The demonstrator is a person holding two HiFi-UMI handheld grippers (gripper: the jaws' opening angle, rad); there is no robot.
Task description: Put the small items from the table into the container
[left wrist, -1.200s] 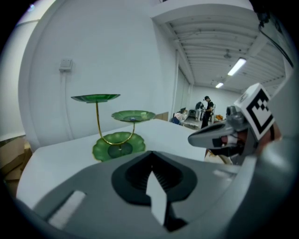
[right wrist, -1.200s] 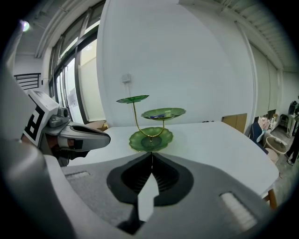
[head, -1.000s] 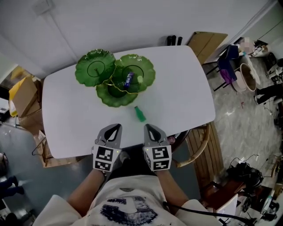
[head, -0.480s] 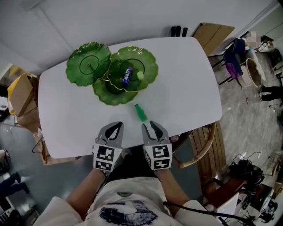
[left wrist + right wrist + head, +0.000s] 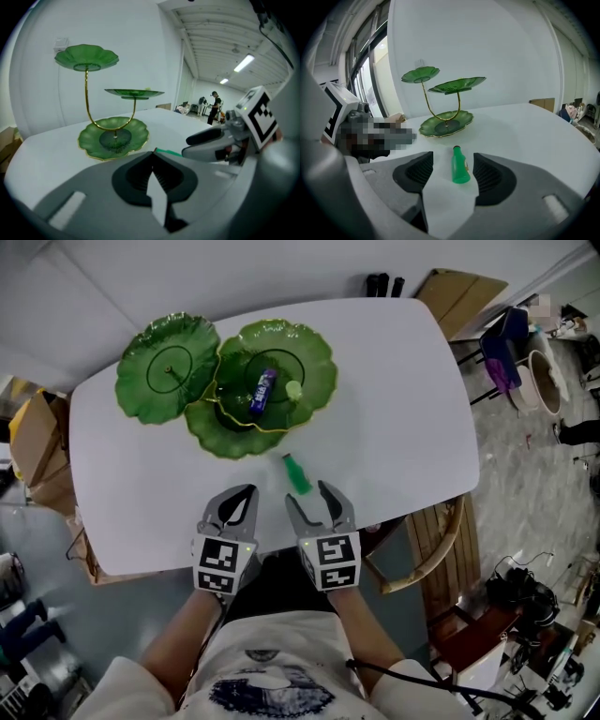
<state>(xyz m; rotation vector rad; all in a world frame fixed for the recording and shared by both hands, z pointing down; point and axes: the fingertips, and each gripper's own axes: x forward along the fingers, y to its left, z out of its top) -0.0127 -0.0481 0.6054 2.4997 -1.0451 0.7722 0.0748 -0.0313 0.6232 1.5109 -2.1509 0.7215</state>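
Observation:
A small green bottle (image 5: 297,474) (image 5: 460,165) lies on its side on the white table (image 5: 394,418). My right gripper (image 5: 309,496) (image 5: 453,161) hovers just behind it, and its jaws are opening wide. The bottle sits in line with the gap, and neither pad touches it. My left gripper (image 5: 246,494) (image 5: 153,152) is shut and empty, beside the right one. A three-tier green leaf stand (image 5: 225,381) (image 5: 446,123) (image 5: 114,137) stands at the far left. One tier holds a purple item (image 5: 264,390) and a pale green ball (image 5: 293,388).
The table's near edge (image 5: 281,554) runs right under both grippers. A wooden chair (image 5: 424,549) stands at the table's right front corner. Cardboard boxes (image 5: 33,442) sit on the floor to the left. A wall lies behind the stand.
The right gripper's jaws went from shut to wide open. Both grippers sank toward the table and came closer to the green bottle. The left gripper stayed shut.

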